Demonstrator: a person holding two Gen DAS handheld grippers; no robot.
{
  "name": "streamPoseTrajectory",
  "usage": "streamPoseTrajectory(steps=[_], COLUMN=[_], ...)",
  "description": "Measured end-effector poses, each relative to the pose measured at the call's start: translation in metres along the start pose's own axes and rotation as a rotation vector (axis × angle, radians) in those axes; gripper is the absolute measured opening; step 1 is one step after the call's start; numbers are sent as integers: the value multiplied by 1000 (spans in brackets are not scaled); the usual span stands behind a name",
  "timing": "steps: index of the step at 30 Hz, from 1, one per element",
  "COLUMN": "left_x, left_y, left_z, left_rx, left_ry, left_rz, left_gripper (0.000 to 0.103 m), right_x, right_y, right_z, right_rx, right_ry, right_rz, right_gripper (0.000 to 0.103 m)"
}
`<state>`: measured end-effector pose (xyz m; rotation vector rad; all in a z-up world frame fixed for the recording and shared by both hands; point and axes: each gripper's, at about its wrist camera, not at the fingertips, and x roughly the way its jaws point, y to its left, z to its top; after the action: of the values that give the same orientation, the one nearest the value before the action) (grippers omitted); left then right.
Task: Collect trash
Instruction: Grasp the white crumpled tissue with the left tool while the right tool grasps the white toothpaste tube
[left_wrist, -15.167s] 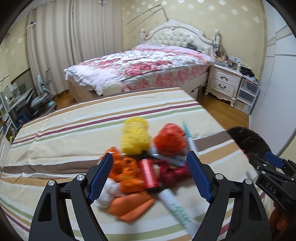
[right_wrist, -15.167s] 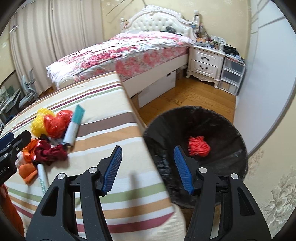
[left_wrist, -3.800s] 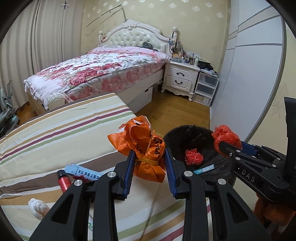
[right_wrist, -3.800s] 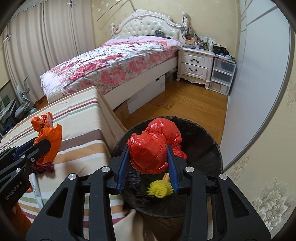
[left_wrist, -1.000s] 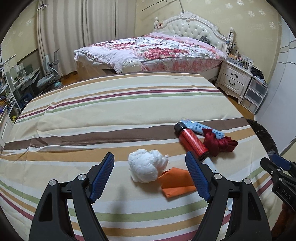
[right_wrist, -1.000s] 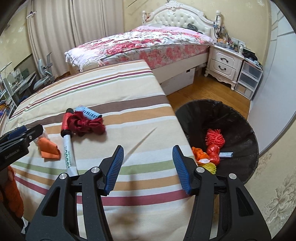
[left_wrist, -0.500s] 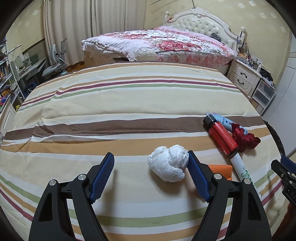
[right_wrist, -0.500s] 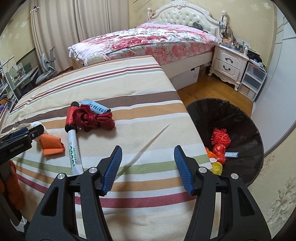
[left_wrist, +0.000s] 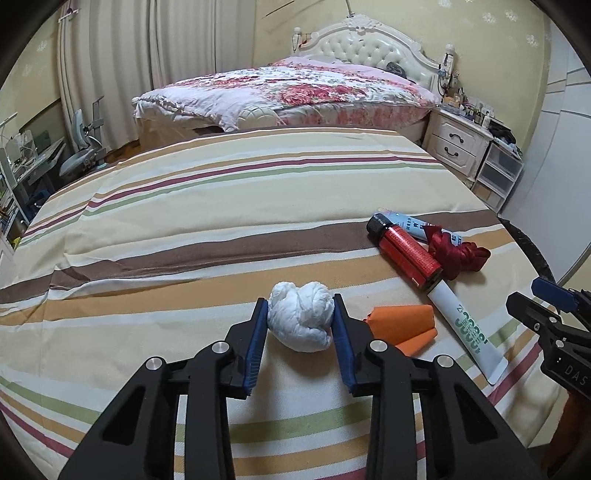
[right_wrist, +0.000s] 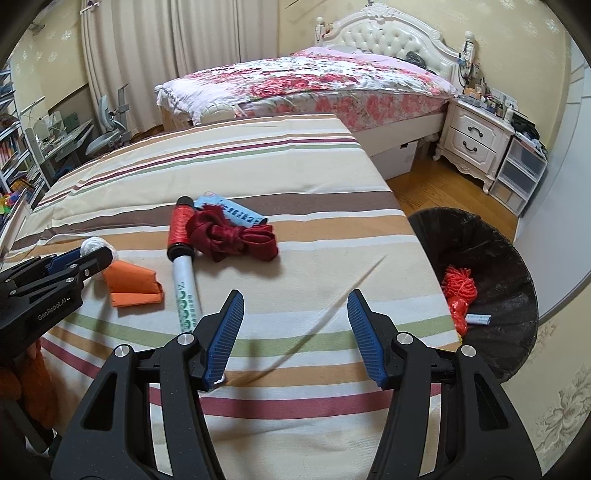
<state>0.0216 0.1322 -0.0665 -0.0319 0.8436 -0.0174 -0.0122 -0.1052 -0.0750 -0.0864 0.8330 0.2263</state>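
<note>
My left gripper (left_wrist: 299, 317) is shut on a white crumpled wad (left_wrist: 301, 319) that rests on the striped table cloth (left_wrist: 184, 229). Beside it lie an orange folded piece (left_wrist: 402, 325), a red-and-white tube (left_wrist: 436, 284), a dark red ribbon (left_wrist: 456, 254) and a blue packet (left_wrist: 410, 225). My right gripper (right_wrist: 295, 321) is open and empty above the cloth's near edge. In the right wrist view the tube (right_wrist: 183, 258), the ribbon (right_wrist: 232, 238), the orange piece (right_wrist: 133, 286) and the left gripper (right_wrist: 92, 258) lie to the left. The black bin (right_wrist: 498, 288) holds red trash (right_wrist: 460, 291).
The bin stands on the wooden floor (right_wrist: 436, 188) at the table's right edge. A flowered bed (right_wrist: 314, 85), a white nightstand (right_wrist: 476, 144) and plastic drawers (right_wrist: 521, 173) are behind. A chair and shelves (right_wrist: 33, 147) stand at the left.
My left gripper has closed on the white wad, which half a second ago lay between open fingers. My right gripper stays open and has shifted slightly left over the cloth.
</note>
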Motion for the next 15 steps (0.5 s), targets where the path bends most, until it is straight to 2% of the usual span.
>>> streamPoseTrajectory(steps=[15], left_x=[-22], left_y=[21], left_z=[-4], left_rx=[-35], left_ry=[-38], left_rz=[5], left_gripper=[34], right_x=[0], right_y=[43], right_z=[-4], right_rx=[-103], right_ry=[18], right_rz=[67], right_gripper=[57])
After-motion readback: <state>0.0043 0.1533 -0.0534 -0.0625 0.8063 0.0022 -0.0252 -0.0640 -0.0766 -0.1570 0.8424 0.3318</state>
